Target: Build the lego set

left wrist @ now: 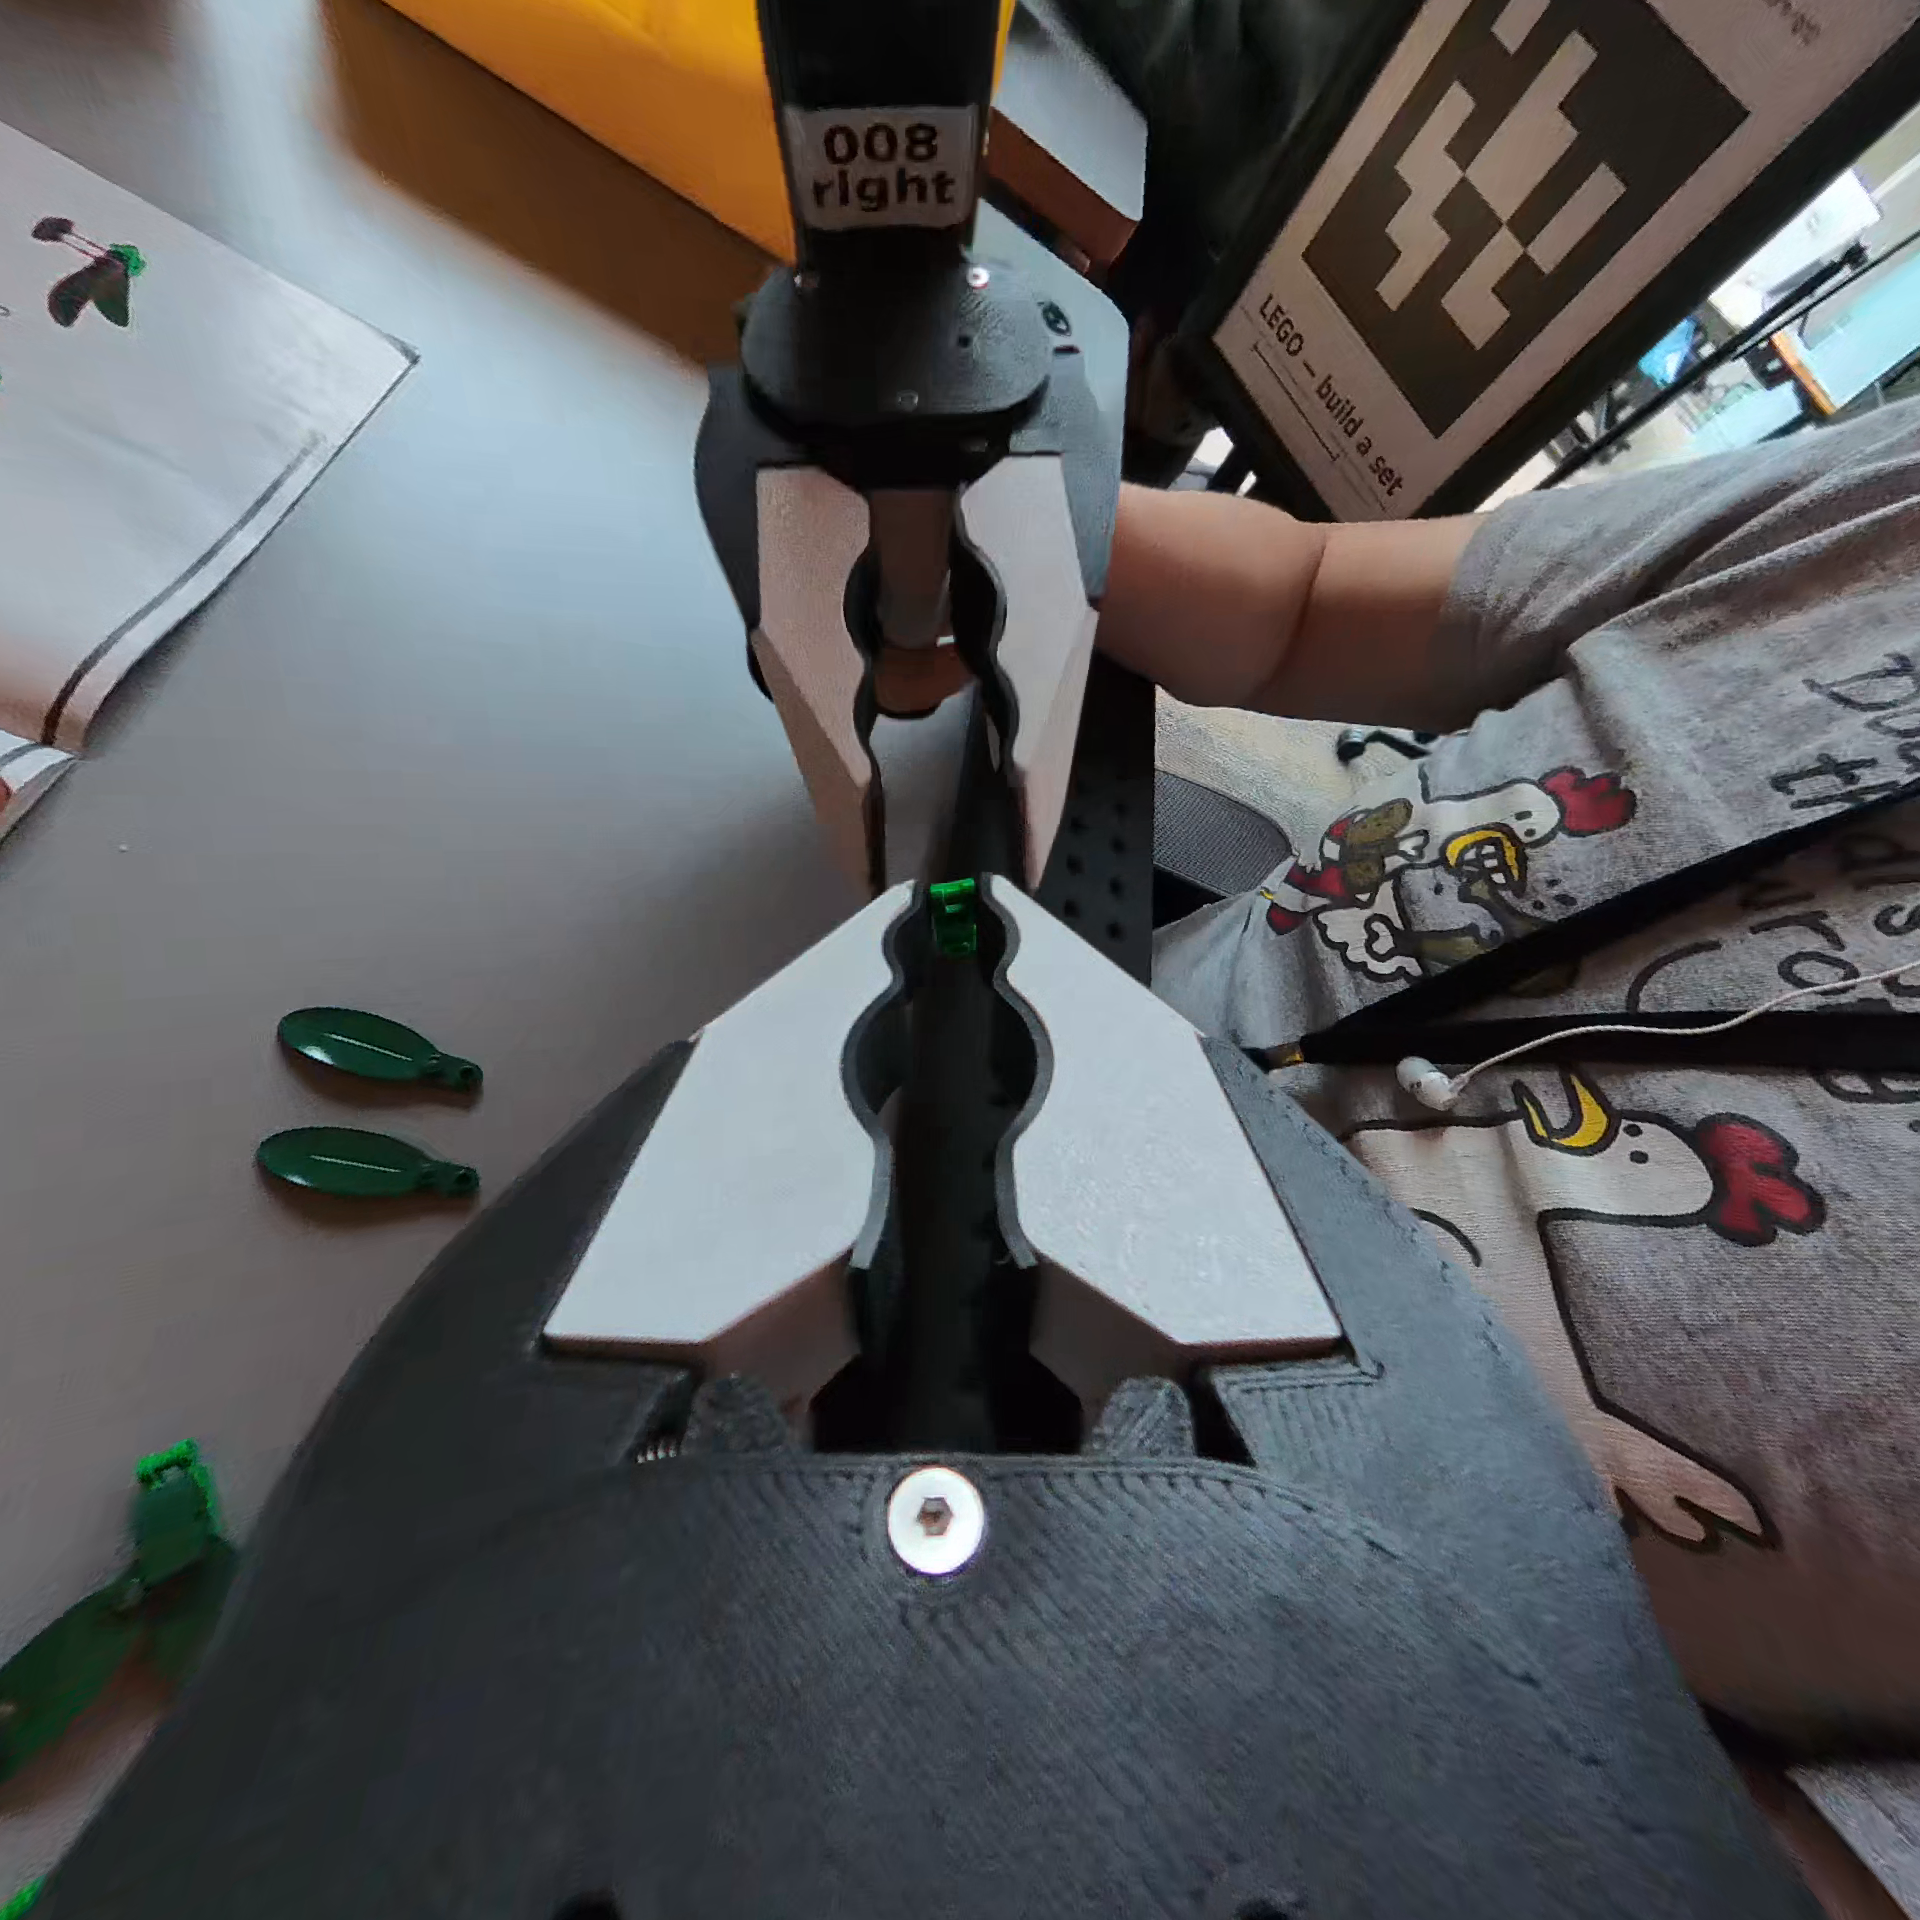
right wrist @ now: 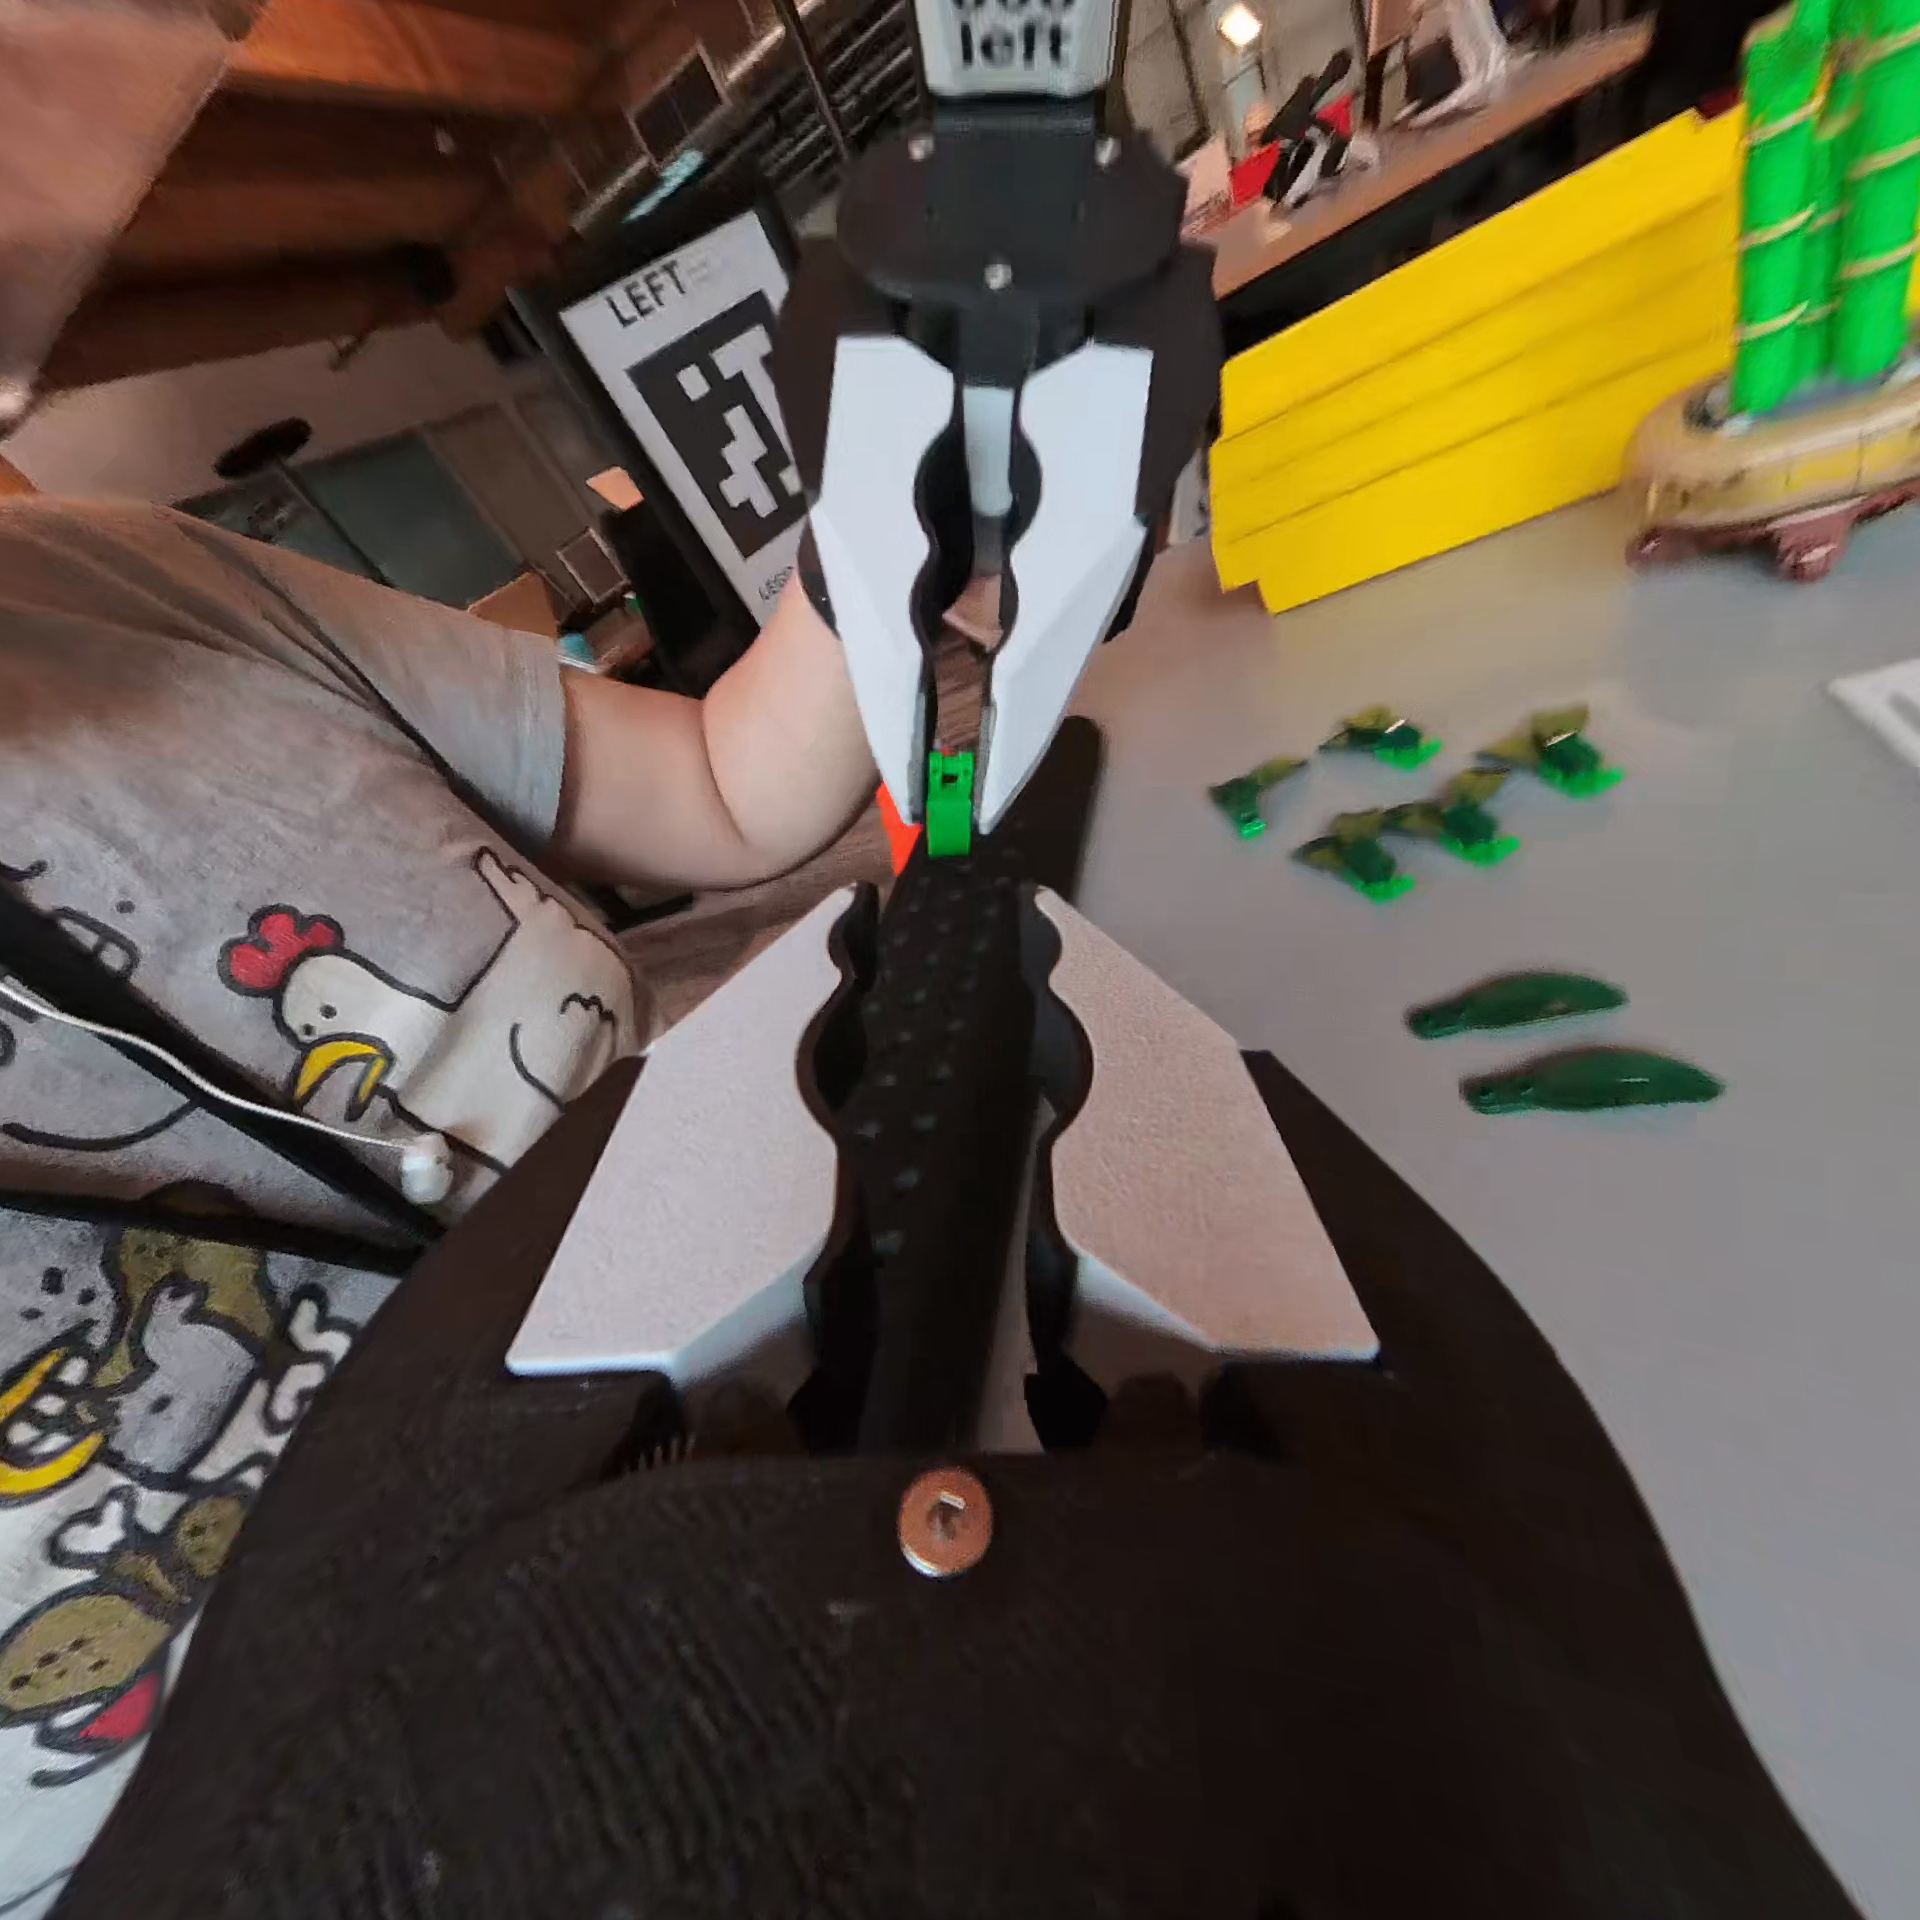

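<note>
My left gripper (left wrist: 948, 896) is shut on a small bright green lego piece (left wrist: 953, 914), held in the air above the table edge. It also shows in the right wrist view (right wrist: 948, 805), pinched at the left gripper's tips. My right gripper (right wrist: 951, 894) faces the left one tip to tip. Its jaws stand apart and hold nothing, with the fingertips (left wrist: 876, 868) just either side of the left gripper's tips. A black perforated strip (right wrist: 935, 1091) shows through the gap between the fingers.
Two dark green leaf pieces (left wrist: 379, 1044) (right wrist: 1517, 1003) lie on the grey table (left wrist: 520, 644). Several small green assemblies (right wrist: 1403, 810) lie beyond them. A green stalk model (right wrist: 1829, 208) stands by yellow boxes (right wrist: 1455, 395). An open booklet (left wrist: 156, 436) lies at left. The person's torso (left wrist: 1558, 1039) is close.
</note>
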Demonstrator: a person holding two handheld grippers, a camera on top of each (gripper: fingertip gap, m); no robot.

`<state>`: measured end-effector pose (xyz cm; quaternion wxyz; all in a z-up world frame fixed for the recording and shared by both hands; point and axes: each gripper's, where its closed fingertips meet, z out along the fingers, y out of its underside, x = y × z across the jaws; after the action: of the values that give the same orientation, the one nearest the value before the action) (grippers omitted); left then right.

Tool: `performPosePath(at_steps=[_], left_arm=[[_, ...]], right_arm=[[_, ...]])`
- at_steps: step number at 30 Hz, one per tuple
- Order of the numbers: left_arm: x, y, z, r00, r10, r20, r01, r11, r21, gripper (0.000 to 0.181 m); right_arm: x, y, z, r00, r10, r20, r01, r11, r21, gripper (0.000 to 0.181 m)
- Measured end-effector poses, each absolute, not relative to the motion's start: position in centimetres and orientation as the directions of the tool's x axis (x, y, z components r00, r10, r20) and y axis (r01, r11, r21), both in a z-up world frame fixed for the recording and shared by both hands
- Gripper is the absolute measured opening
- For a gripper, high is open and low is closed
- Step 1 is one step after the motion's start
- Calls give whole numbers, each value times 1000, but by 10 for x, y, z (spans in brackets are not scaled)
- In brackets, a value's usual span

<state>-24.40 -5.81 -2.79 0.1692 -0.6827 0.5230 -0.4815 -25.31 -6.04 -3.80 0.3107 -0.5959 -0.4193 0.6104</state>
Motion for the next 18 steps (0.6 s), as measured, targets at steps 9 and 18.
performPosePath(at_steps=[9, 18], left_arm=[[-234, -55, -28, -4, -859, 513, -562, -422, -712, 6], [-227, -47, -7, -27, -847, 531, -439, -467, -768, 35]], right_arm=[[-254, -57, -32, -168, 789, -591, 59, -590, -805, 12], [-250, -51, -17, -203, 756, -623, -37, -642, -766, 5]])
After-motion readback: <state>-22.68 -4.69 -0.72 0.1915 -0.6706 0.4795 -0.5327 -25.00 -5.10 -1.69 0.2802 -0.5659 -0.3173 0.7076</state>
